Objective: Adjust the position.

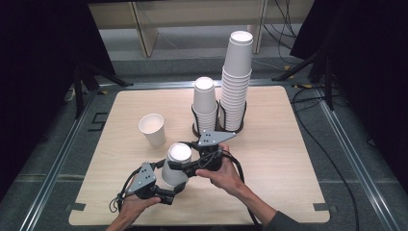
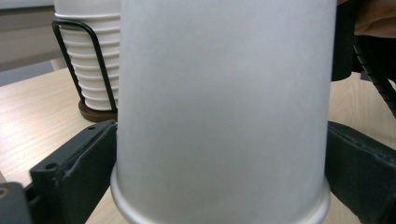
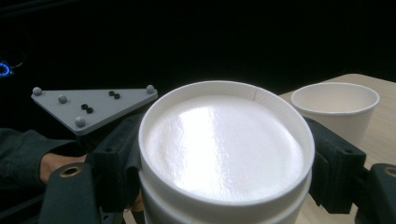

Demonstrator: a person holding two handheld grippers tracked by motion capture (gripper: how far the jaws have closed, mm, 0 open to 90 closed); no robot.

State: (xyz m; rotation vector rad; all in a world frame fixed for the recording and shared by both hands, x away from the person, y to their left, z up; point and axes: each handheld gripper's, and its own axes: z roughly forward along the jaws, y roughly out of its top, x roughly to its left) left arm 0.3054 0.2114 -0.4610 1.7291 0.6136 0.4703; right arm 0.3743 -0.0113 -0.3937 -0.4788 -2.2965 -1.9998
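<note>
The left gripper (image 1: 174, 188) clamps the lower body of an upside-down cup pair (image 1: 176, 163) near the table's (image 1: 269, 159) front centre, both jaws pressed to its wall. The right gripper (image 1: 185, 166) grips the top cup (image 3: 226, 154) just under its upturned base; whether that cup has parted from the one beneath is unclear. An upright single cup (image 1: 152, 129) stands just beyond, to the left. Farther back, two inverted stacks (image 1: 235, 82) sit in a wire rack (image 1: 219, 126).
</note>
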